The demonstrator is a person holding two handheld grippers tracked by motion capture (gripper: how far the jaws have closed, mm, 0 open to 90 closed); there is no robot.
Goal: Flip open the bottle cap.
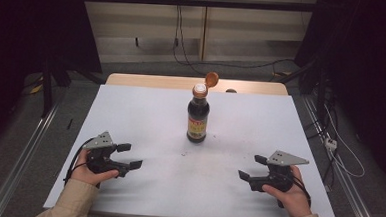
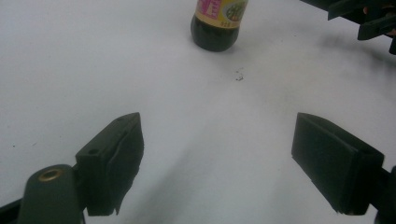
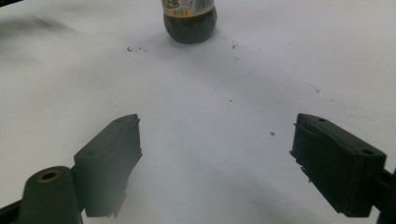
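Black-jawed and spread wide, the left claw [image 1: 130, 156] holds nothing, resting low over the near left of the white counter [image 1: 145, 116]. Likewise the right claw [image 1: 252, 167] gapes empty at the near right. Between and beyond them, well apart from both, a dark glass sauce bottle with a yellow-red label [image 1: 198, 116] stands upright, its orange flip cap [image 1: 211, 79] hinged open.
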